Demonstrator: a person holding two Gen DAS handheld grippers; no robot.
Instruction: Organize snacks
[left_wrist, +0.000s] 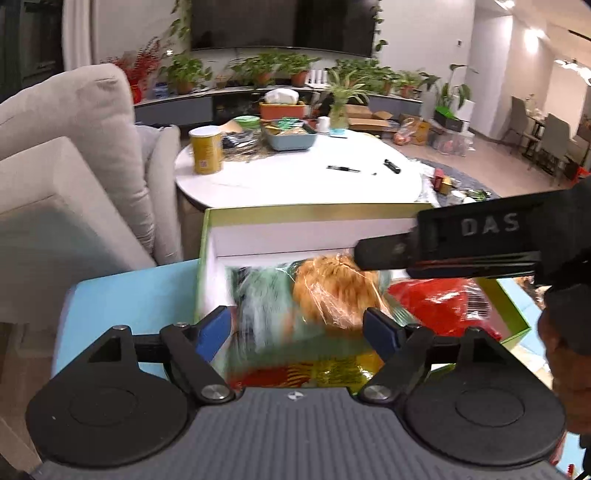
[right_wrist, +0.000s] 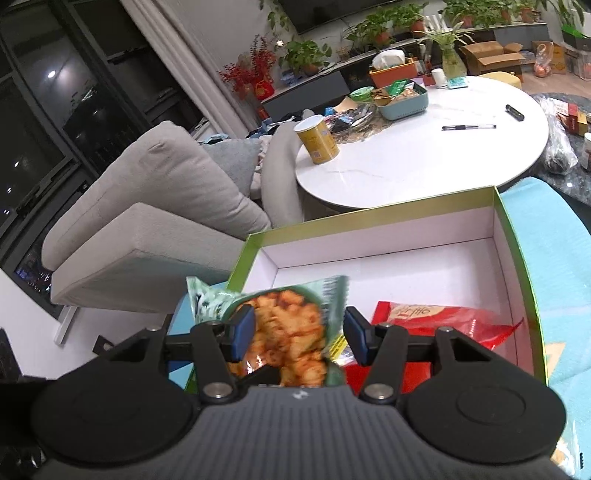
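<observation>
Step in hand: loading snack packets into the open green box (right_wrist: 517, 236), which sat on a blue mat (left_wrist: 122, 295) near a white round bench (right_wrist: 406, 162); a sofa (right_wrist: 155, 206) lay to the far left.

Left tool (left_wrist: 299, 325): its jaws stood fairly wide, their blue pads apart from the blurred green snack bag (left_wrist: 258, 306) between them; whether they touched it could not be told.

Right tool (right_wrist: 299, 336): its jaws were narrower, with the green bag (right_wrist: 288, 325) between the pads at the box's near left corner; a firm grip could not be confirmed.

To the right, a red packet (right_wrist: 443, 317) already lay inside the box.

Next move, as judged: lower the green bag onto the box floor beside the red packet and let it go completely.
</observation>
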